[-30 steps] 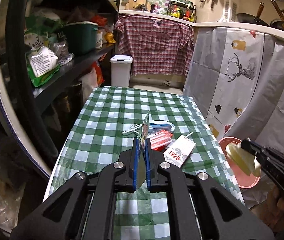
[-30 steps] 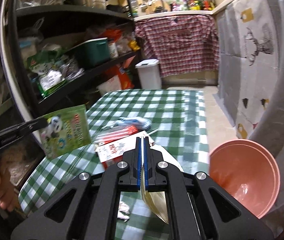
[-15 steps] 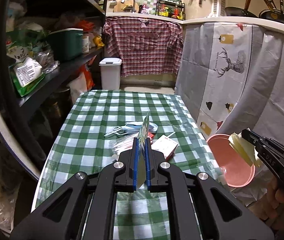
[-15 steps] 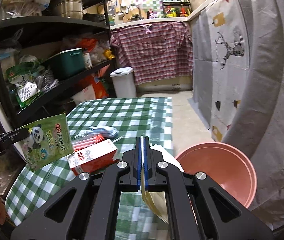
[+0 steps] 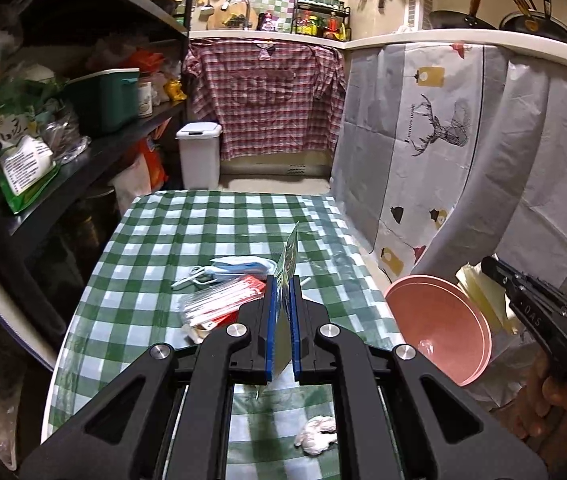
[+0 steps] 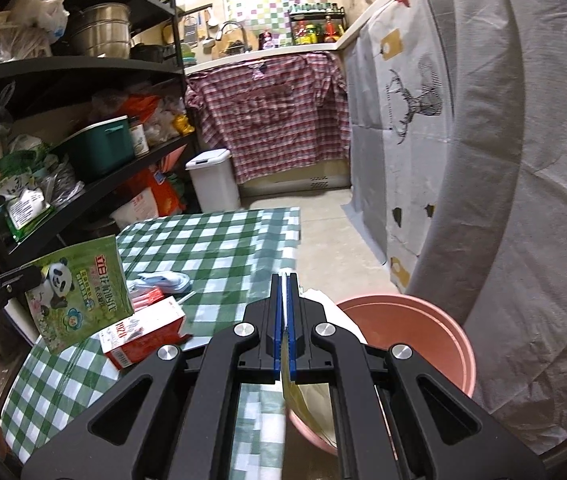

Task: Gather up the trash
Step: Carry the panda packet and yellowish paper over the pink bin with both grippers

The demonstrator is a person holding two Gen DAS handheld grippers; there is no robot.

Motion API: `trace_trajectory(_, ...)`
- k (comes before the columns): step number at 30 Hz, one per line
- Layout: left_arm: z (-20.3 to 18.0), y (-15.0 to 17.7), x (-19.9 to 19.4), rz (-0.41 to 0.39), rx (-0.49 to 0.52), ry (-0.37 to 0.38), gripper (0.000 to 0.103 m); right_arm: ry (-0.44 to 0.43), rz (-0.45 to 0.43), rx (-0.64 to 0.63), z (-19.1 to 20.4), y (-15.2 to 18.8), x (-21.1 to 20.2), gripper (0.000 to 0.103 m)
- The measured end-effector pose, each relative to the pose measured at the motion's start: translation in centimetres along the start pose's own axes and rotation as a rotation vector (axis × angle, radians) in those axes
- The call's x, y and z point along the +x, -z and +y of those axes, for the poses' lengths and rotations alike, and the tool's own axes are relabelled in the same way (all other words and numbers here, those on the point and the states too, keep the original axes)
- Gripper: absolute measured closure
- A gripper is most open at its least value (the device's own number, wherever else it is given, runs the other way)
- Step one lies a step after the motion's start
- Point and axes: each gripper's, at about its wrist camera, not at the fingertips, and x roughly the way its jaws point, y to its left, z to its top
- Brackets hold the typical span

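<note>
My left gripper point(image 5: 282, 280) is shut on a green panda snack packet point(image 6: 79, 292), seen edge-on in the left wrist view point(image 5: 289, 254), held above the green checked table point(image 5: 187, 232). My right gripper point(image 6: 283, 280) is shut on a cream paper wrapper point(image 6: 311, 404), which hangs over the pink bin point(image 6: 423, 320) beside the table's right edge. In the left wrist view the wrapper point(image 5: 479, 292) sits just right of the bin point(image 5: 439, 320). On the table lie a red-and-white carton point(image 6: 143, 336), a red straw pack point(image 5: 223, 304), a blue face mask point(image 5: 239, 268) and a crumpled tissue point(image 5: 317, 436).
A black shelf rack point(image 5: 83, 160) full of bags and a green box stands along the table's left side. A white pedal bin point(image 5: 199, 156) stands beyond the table's far end. Grey deer-print curtains point(image 5: 443, 140) hang on the right, past the floor strip.
Both grippers have pulled back and risen a little. The right gripper with the wrapper has shifted right, from over the table toward the pink bin. Both stay shut on their items.
</note>
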Motion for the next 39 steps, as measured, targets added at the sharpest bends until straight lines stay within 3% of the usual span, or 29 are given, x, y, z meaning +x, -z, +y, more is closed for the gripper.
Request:
trace_trajectory(20, -5.6, -0.2, 2.7, 0.017, 0.071, 0.076, 0.097, 0.089, -0.014, 0.064, -6.5, -1.8, -0.4, 0.1)
trace_trajectory(26, -7.8, -0.3, 4.0, 0.046, 0.096, 0.15, 0.097, 0.089, 0.013, 0.107, -8.0, -1.7, 0.4, 0.1)
trace_trajectory(39, -13.6, -0.2, 7.3, 0.049, 0.105, 0.207, 0.097, 0.093, 0.05, 0.153, -10.1, -1.5, 2.0, 0.1)
